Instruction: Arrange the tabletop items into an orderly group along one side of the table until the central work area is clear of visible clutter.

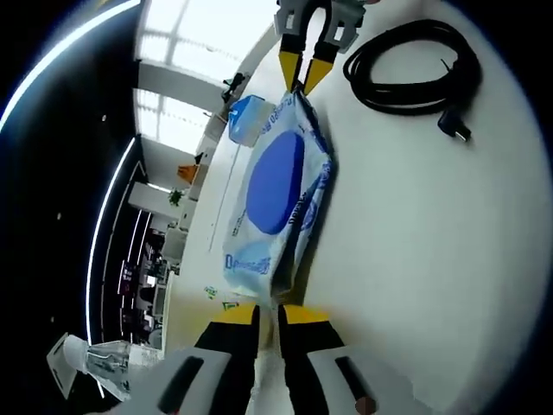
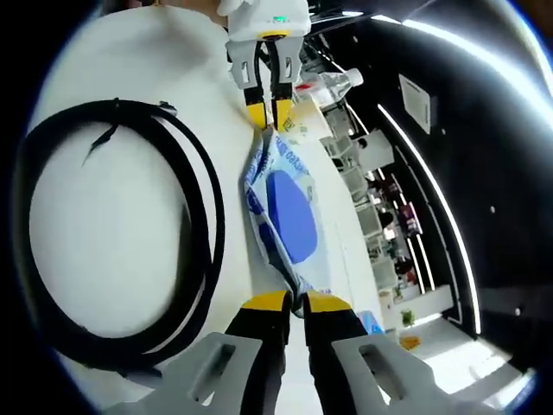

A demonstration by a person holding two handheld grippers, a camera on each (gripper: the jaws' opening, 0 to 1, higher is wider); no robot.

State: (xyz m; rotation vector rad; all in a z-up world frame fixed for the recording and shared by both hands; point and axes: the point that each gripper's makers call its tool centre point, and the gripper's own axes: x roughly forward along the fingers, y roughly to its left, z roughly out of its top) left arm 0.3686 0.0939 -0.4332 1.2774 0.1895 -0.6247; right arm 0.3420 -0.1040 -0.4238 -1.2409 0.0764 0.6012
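Here I am holding the wipes pack (image 1: pixel 278 194) by both ends over the white tabletop (image 1: pixel 415 259). My left claw (image 1: pixel 278 316) is pinching one end seam of the pack, its yellow-tipped jaws nearly together; in the right gripper view it is coming in from the far side (image 2: pixel 270 117). My right claw (image 2: pixel 297 303) is clamping the opposite end, and shows at the far end (image 1: pixel 304 76) in the left gripper view. The pack (image 2: pixel 288 212) is lying stretched between them. A coiled black cable (image 1: pixel 413 67) is lying just beside it on the tabletop (image 2: pixel 112 225), near my right claw (image 2: pixel 121 233). A crumpled plastic bottle (image 1: pixel 108 361) is sitting past the left claw.
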